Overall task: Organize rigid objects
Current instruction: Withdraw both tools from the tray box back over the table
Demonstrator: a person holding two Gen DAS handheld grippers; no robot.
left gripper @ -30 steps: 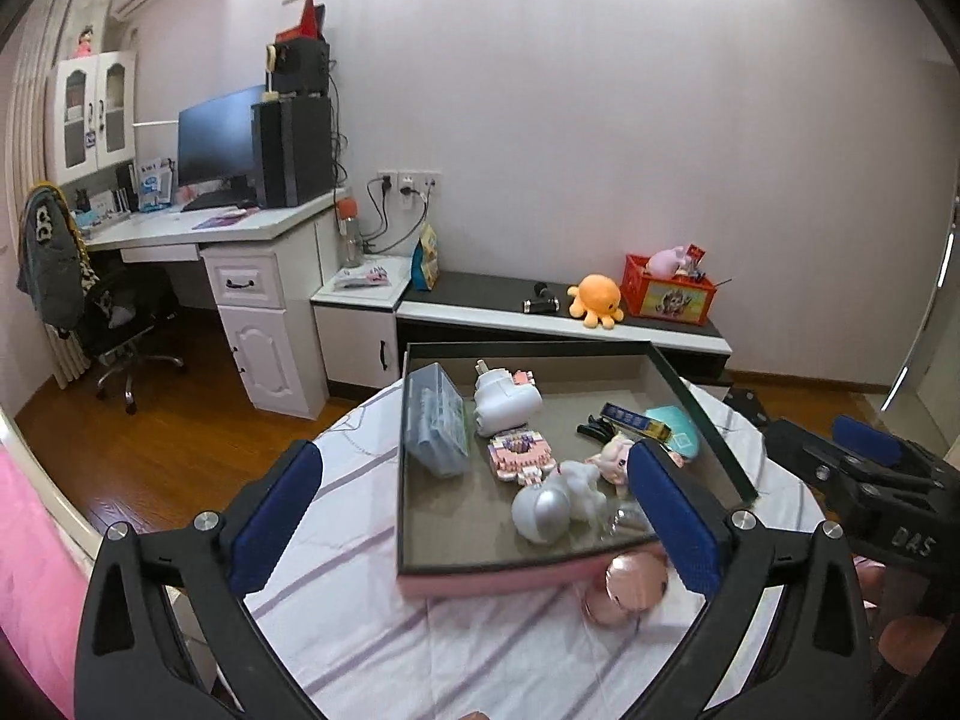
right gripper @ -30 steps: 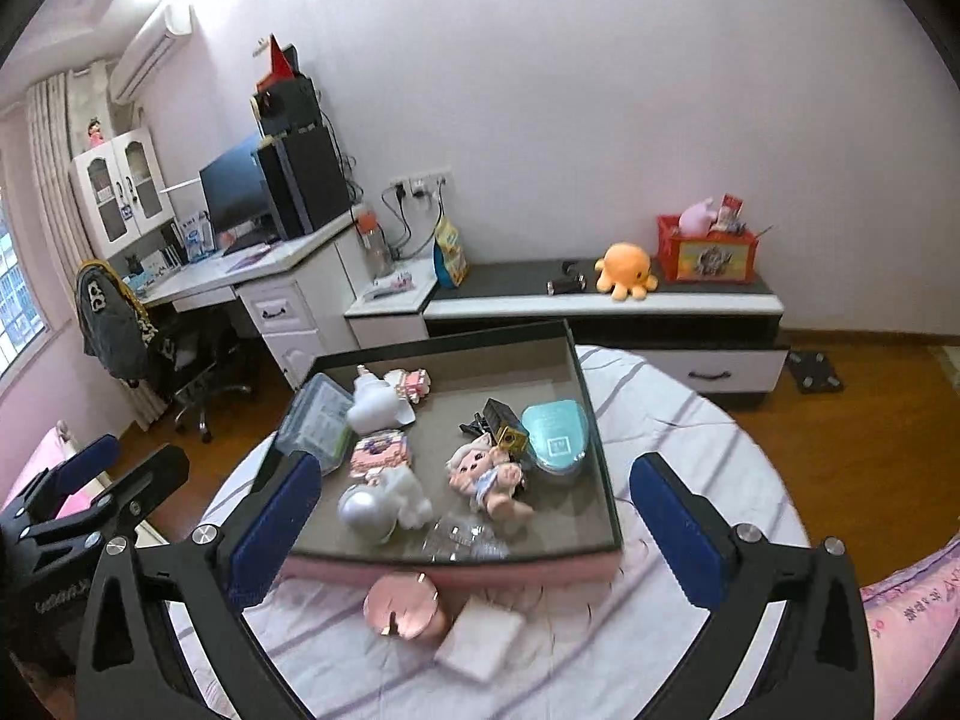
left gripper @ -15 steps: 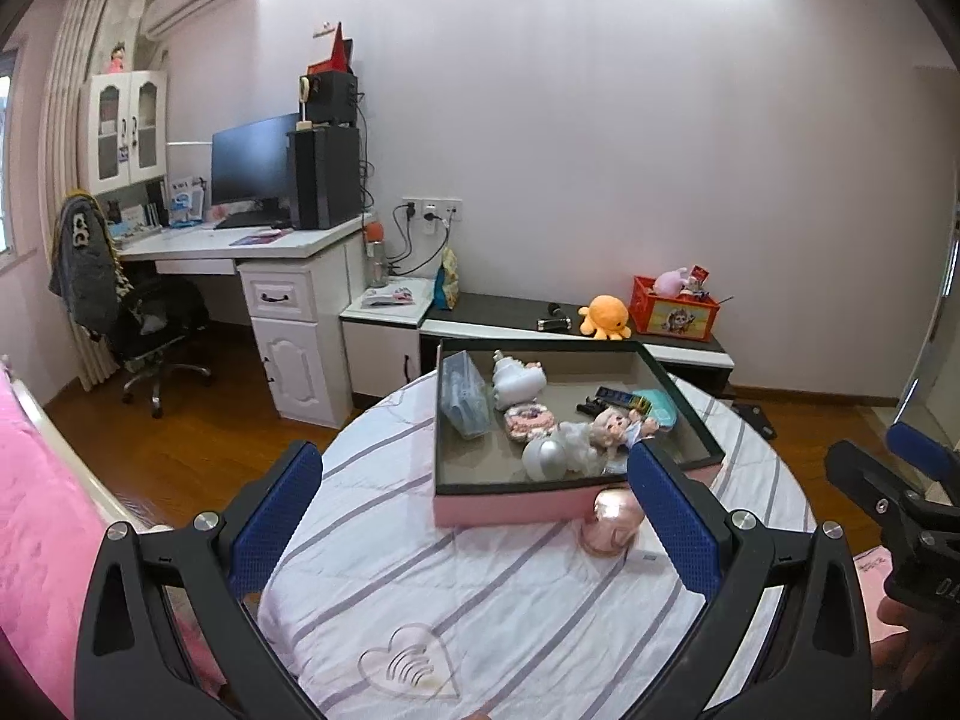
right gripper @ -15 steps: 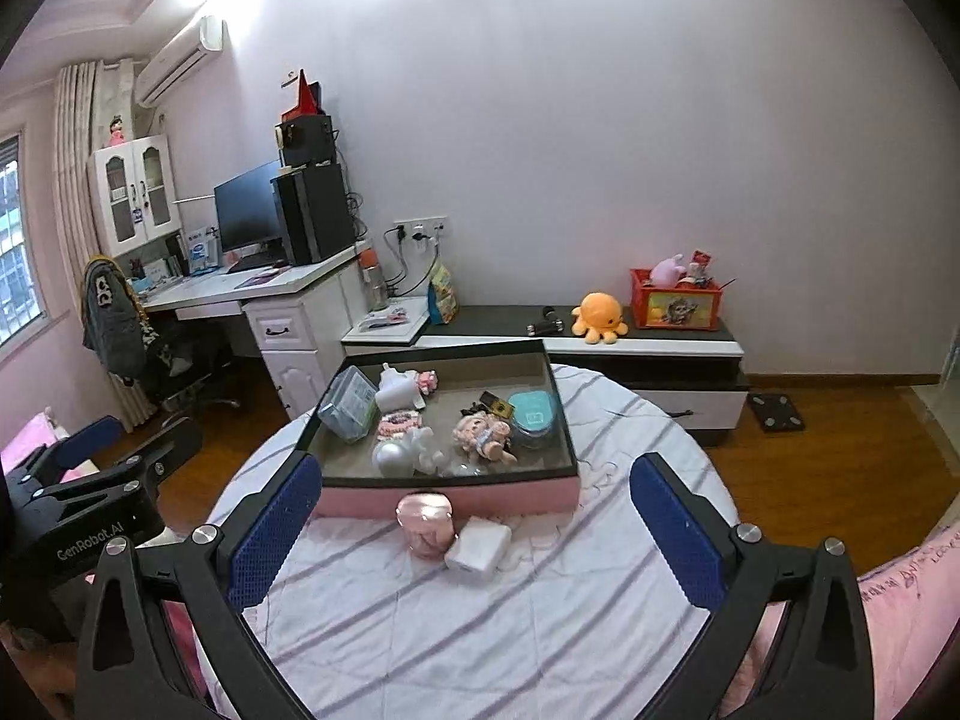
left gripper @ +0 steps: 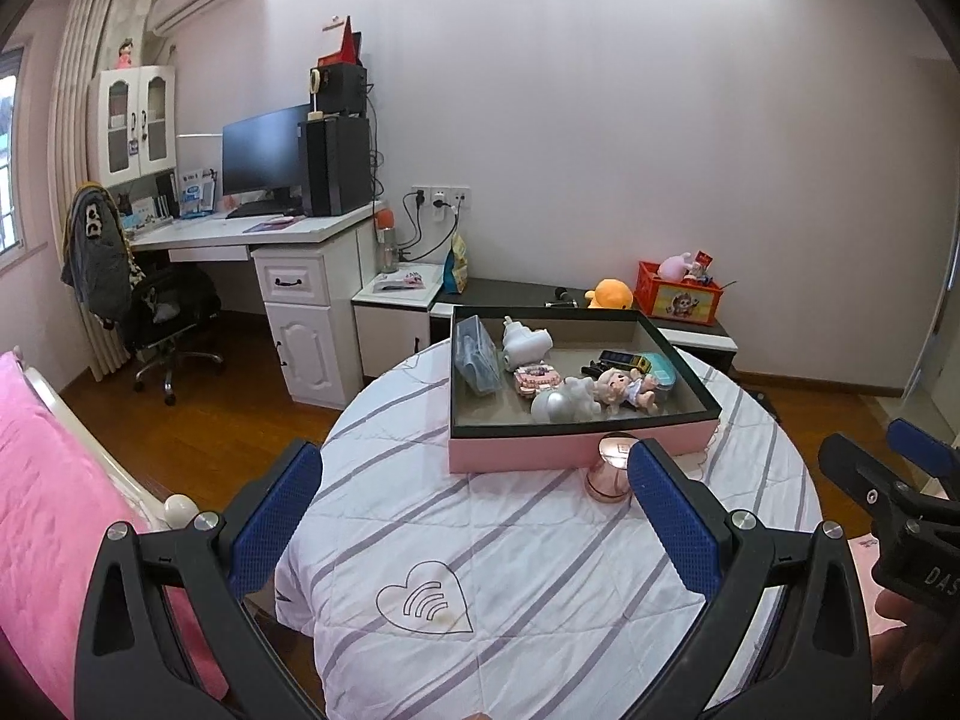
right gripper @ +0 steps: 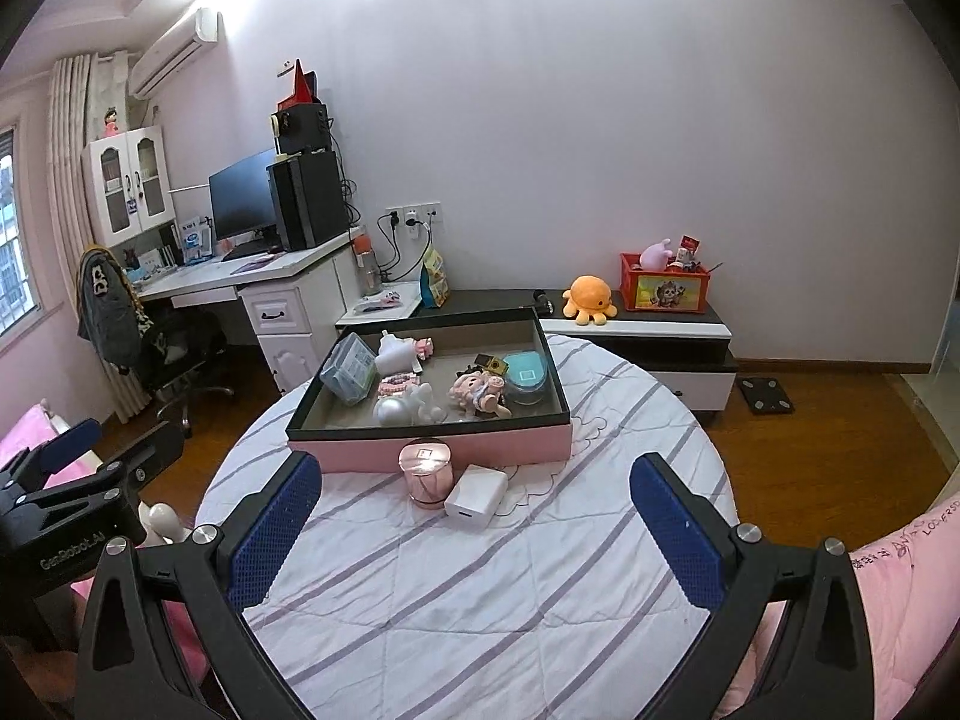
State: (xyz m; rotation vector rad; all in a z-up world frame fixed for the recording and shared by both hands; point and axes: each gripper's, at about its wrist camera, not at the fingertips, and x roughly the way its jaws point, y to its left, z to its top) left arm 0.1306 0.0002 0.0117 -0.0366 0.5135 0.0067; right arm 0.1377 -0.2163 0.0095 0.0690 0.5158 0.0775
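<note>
Now both grippers, left [left gripper: 474,498] and right [right gripper: 474,504], pulled back from pink box [right gripper: 432,450], fingers apart.

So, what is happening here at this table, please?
A person holds a claw in each hand, sorting small things into a pink box on the round table. Both the left claw and the right claw are open and empty. A pink jar and a white charger wait outside the box.
</note>
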